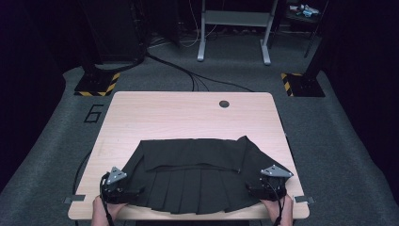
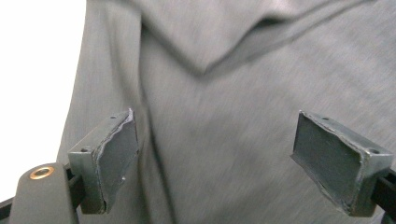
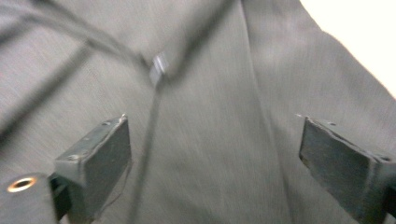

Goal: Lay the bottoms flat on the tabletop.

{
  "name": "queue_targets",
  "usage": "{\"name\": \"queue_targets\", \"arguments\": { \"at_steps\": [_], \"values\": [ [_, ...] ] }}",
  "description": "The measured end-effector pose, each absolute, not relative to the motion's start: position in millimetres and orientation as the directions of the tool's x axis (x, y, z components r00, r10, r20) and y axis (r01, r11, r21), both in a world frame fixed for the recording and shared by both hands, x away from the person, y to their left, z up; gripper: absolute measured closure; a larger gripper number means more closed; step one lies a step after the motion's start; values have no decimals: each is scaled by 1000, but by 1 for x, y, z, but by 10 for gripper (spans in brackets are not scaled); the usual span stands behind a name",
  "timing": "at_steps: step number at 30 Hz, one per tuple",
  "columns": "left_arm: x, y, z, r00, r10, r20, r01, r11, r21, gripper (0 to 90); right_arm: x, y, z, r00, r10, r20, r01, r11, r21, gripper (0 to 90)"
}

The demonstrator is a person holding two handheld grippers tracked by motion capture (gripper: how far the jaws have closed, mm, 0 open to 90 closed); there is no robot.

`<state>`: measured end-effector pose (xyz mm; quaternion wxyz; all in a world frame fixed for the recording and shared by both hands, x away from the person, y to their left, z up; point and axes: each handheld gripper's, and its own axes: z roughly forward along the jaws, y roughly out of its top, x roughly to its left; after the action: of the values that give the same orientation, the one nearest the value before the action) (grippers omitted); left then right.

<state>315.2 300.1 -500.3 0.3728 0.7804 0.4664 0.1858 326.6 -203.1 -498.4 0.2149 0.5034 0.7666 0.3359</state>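
A black pleated skirt (image 1: 193, 181) lies flat on the near half of the wooden table (image 1: 188, 113), its upper part folded down over the pleats. My left gripper (image 1: 134, 192) is at the skirt's lower left corner. In the left gripper view it (image 2: 215, 140) is open, its pads wide apart above grey-looking fabric (image 2: 219, 93) with a folded edge ahead. My right gripper (image 1: 254, 188) is at the lower right corner. Its jaws (image 3: 212, 144) are open too, over cloth with a seam and a small tag (image 3: 159, 65). Neither gripper has cloth pinched between its pads.
The skirt's hem runs close to the table's front edge (image 1: 188, 215). A round cable hole (image 1: 224, 103) sits at the back of the table. Bare wood lies beyond the skirt. On the floor behind are cables (image 1: 188, 75) and a desk frame (image 1: 234, 28).
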Motion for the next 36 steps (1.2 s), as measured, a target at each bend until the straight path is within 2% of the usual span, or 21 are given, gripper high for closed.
{"name": "queue_targets", "arguments": {
  "at_steps": [5,8,10,16,19,26,31,36],
  "values": [
    [342,282,-493,526,850,-40,574,-320,754,152,337,-178,-474,-458,888,-36,557,319,767,159],
    [363,276,-499,525,849,-51,595,-323,736,176,351,-163,-475,-479,877,-41,566,344,750,224],
    [374,273,-503,529,848,-45,610,-343,714,198,363,-159,-482,-474,880,-21,606,344,717,274],
    [384,269,-511,522,852,-35,638,-363,679,290,376,-153,-497,-471,882,12,649,337,681,422],
    [385,271,-512,508,861,-29,649,-360,670,374,377,-151,-499,-470,883,-9,650,352,674,525],
    [378,269,-512,491,871,-6,652,-362,666,523,378,-151,-507,-459,888,1,670,346,657,685],
    [375,267,-510,496,869,8,645,-374,666,675,376,-152,-508,-466,885,-4,657,349,668,717],
    [373,266,-507,505,863,24,629,-387,674,763,371,-152,-503,-466,885,-4,648,344,680,721]
  ]
}}
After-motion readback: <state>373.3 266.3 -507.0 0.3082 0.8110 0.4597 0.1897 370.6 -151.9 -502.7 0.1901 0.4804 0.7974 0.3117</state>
